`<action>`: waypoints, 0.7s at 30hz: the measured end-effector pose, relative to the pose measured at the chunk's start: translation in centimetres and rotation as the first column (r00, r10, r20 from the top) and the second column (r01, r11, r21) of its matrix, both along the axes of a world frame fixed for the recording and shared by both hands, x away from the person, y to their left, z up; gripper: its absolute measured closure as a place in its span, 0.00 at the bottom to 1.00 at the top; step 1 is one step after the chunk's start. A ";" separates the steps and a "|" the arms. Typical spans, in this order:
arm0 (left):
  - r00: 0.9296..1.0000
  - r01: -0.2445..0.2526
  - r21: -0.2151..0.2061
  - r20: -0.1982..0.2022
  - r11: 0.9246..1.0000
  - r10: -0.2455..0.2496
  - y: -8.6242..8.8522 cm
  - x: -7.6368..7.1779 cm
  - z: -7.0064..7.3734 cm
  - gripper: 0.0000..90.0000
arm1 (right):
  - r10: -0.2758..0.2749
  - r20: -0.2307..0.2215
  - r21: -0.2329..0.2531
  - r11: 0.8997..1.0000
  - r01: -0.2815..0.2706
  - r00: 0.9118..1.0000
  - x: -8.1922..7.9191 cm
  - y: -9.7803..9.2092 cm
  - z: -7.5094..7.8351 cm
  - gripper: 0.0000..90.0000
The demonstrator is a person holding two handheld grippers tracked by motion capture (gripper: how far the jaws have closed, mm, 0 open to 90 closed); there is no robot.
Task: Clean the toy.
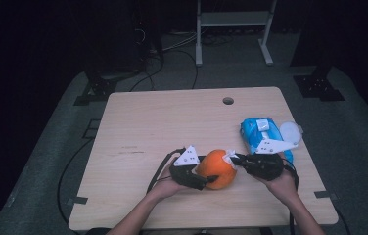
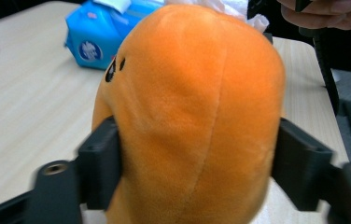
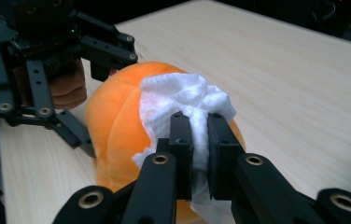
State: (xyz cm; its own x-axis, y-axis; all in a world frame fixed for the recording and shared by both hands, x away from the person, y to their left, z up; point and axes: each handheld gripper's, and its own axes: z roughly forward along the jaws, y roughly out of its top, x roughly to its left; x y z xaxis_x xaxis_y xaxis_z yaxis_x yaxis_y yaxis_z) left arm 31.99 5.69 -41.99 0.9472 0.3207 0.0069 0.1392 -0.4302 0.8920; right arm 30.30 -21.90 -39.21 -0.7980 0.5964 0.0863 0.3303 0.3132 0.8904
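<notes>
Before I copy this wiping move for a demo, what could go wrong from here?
1. The right tool pinches just a fold of the white tissue, so rubbing the plush could tear it or pull it free.
2. The left tool squeezes the soft orange plush toy at its sides; a push from the wipe might make it twist or slip out.
3. The blue tissue pack lies near the right hand, so an elbow swing might knock it.

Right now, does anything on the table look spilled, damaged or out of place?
Nothing stands out. The left gripper clamps the orange plush toy, squashing its sides slightly. The right gripper presses a crumpled white wipe on the toy. The blue wipes pack lies flat on the table.
</notes>
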 end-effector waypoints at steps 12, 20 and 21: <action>0.996 -0.055 0.040 -0.071 0.998 0.057 0.3 0.6 -0.8 0.26 | 0.059 0.018 -0.020 0.998 -0.059 0.998 -0.8 2.3 0.3 0.91; 0.993 -0.074 0.031 -0.089 0.997 0.077 0.2 0.7 -1.3 0.26 | 0.031 0.050 -0.067 0.997 -0.028 0.998 -0.3 2.1 0.0 0.91; 0.993 -0.077 0.026 -0.091 0.997 0.079 0.2 0.8 -1.4 0.26 | 0.023 0.029 -0.053 0.998 -0.021 0.999 -0.1 1.6 -0.2 0.91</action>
